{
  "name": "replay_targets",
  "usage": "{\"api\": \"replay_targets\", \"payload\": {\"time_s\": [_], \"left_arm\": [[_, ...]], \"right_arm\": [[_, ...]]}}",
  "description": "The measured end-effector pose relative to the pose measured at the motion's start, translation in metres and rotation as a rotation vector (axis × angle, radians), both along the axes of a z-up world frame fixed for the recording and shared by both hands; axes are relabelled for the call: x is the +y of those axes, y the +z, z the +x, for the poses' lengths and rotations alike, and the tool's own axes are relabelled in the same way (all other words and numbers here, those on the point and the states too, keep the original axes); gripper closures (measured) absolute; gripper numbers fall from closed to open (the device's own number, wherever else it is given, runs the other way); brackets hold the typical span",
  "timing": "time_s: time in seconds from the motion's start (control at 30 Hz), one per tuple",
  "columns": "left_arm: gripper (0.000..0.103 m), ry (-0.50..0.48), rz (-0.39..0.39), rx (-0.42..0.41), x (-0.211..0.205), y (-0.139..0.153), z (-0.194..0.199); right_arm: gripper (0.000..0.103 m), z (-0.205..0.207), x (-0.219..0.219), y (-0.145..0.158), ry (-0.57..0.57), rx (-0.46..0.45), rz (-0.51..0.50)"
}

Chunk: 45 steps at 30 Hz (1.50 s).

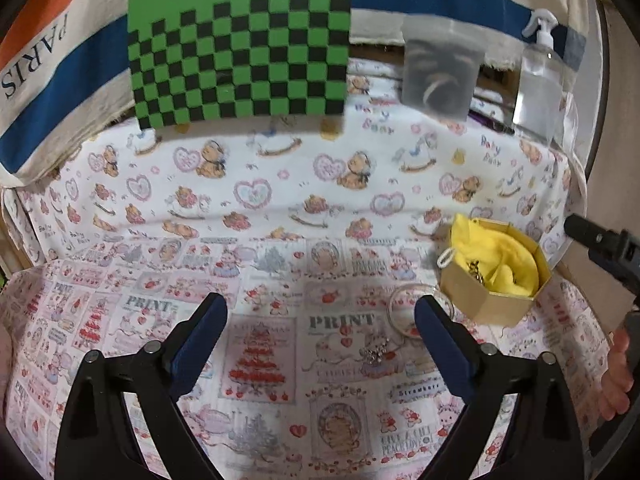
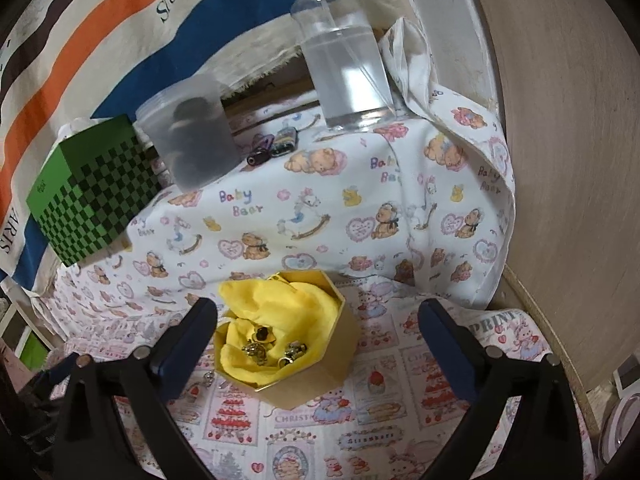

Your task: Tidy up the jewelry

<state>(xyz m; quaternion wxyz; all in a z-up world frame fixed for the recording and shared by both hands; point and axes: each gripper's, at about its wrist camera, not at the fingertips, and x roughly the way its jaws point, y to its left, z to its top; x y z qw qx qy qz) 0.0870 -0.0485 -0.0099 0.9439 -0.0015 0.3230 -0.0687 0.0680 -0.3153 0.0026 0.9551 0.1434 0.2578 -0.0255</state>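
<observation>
A gold hexagonal box (image 1: 486, 294) lined with yellow cloth (image 1: 504, 258) sits on the printed tablecloth at the right; it also shows in the right wrist view (image 2: 316, 364). Several gold jewelry pieces (image 2: 276, 346) lie inside on the yellow cloth (image 2: 280, 304). A clear bangle (image 1: 404, 312) and a sparkly brooch (image 1: 374, 354) lie on the cloth left of the box. My left gripper (image 1: 320, 316) is open and empty, just left of the bangle. My right gripper (image 2: 318, 320) is open and empty, hovering over the box; it shows in the left wrist view (image 1: 600, 240).
A green checkered box (image 1: 240, 56) stands at the back, also in the right wrist view (image 2: 92, 204). A frosted plastic container (image 2: 188, 136) and a clear spray bottle (image 2: 344, 60) stand behind. Small dark items (image 2: 272, 148) lie between them. A wooden wall (image 2: 568, 160) is at the right.
</observation>
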Motion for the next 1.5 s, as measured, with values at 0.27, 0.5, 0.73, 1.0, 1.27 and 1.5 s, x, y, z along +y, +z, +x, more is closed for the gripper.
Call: {"api": "replay_targets", "payload": {"time_s": [0.27, 0.5, 0.73, 1.0, 1.27, 1.5], "left_arm": [[0.045, -0.047, -0.061, 0.203, -0.002, -0.024, 0.02], [0.074, -0.124, -0.072, 0.274, -0.015, -0.041, 0.024], [0.083, -0.134, -0.027, 0.258, -0.032, -0.045, 0.025], [0.092, -0.125, -0.099, 0.175, -0.022, -0.017, 0.012], [0.092, -0.074, -0.259, -0.046, 0.024, 0.051, -0.029], [0.092, 0.015, -0.241, -0.13, 0.055, 0.068, -0.035]], "right_arm": [[0.002, 0.001, 0.006, -0.001, 0.024, 0.017, -0.02], [0.002, 0.003, 0.007, -0.003, 0.018, 0.03, -0.036], [0.002, 0.004, 0.007, -0.003, 0.019, 0.034, -0.04], [0.002, 0.004, 0.008, -0.004, 0.015, 0.04, -0.047], [0.002, 0.002, 0.012, -0.001, 0.029, 0.023, -0.058], [0.002, -0.004, 0.025, 0.002, 0.075, 0.006, -0.071]]}}
